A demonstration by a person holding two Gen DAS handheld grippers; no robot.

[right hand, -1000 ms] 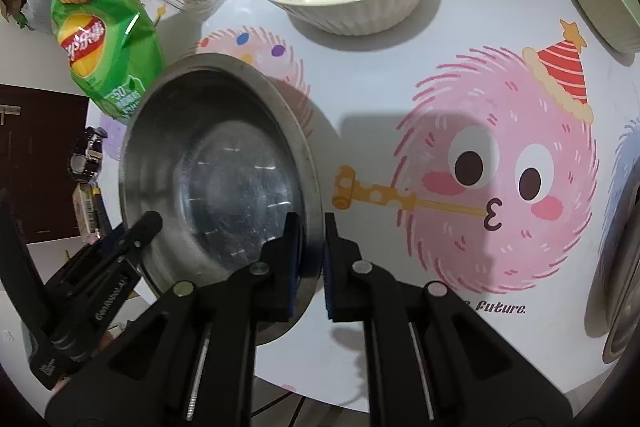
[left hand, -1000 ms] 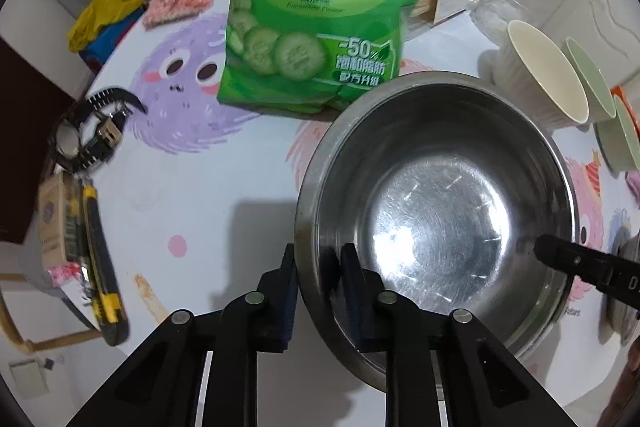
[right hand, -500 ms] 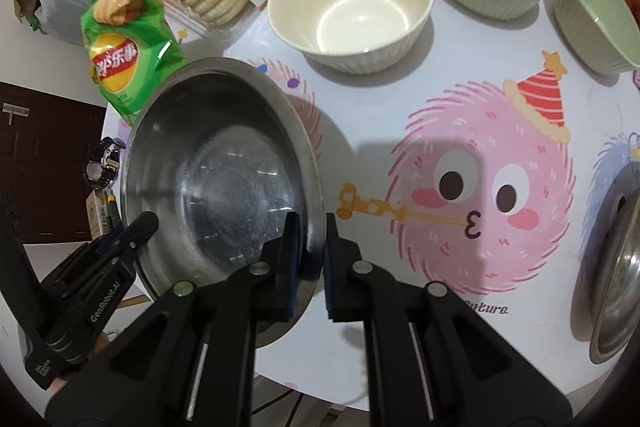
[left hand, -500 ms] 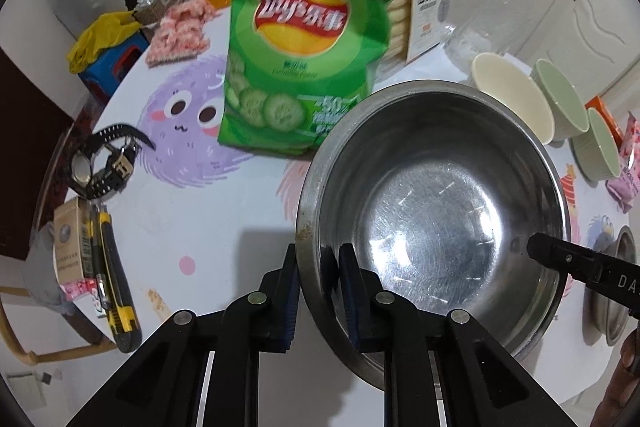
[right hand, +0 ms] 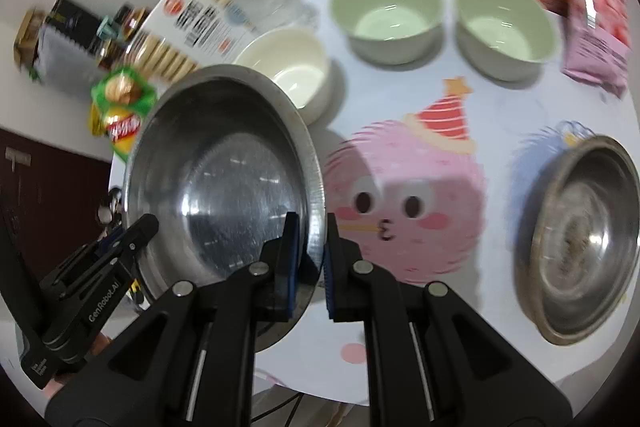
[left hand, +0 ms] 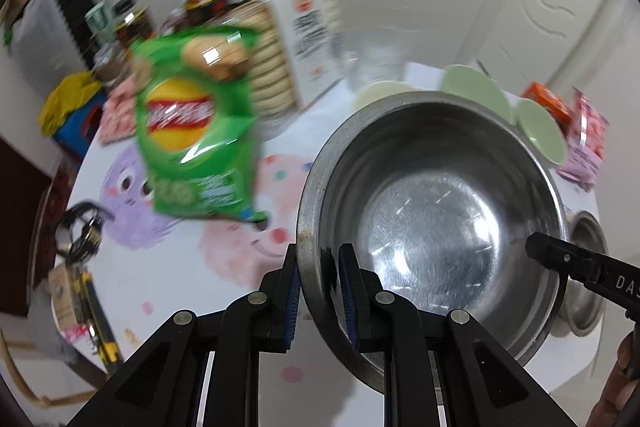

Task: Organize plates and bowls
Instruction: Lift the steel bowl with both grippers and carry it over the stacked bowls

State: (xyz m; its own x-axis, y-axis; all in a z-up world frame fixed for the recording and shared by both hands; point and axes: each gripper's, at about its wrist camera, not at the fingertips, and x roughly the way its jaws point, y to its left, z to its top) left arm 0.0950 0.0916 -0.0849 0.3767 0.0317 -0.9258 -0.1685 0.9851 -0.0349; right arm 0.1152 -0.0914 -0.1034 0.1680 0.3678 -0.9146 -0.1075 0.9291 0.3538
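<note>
Step in hand: two-handed carry of the large steel bowl (left hand: 436,223). The left gripper (left hand: 318,291) is clamped on the bowl's rim, one finger outside the wall and one inside; the right gripper (right hand: 308,259) is clamped on the opposite rim in the same manner. In both wrist views the bowl appears raised clear of the table (right hand: 400,347), with its mouth tilted toward each camera; background blur makes the exact clearance hard to confirm. A second steel bowl (right hand: 580,239) rests on the table to the right of the carried one, well apart from it, with specks of residue visible on its base. Three ceramic bowls stand further back: a cream bowl (right hand: 292,67) partly behind the carried bowl's rim, and two green bowls (right hand: 386,11) (right hand: 504,27) side by side. A green chip bag (left hand: 192,123) and a biscuit package (left hand: 296,43) stand on the left side and are not part of the task. Probable next move: translate the carried bowl rightward toward the second steel bowl for nesting. This calls for both grippers to travel together at matched height, levelling the bowl, centring it over the target, lowering, and releasing both rims only once it is seated.
</note>
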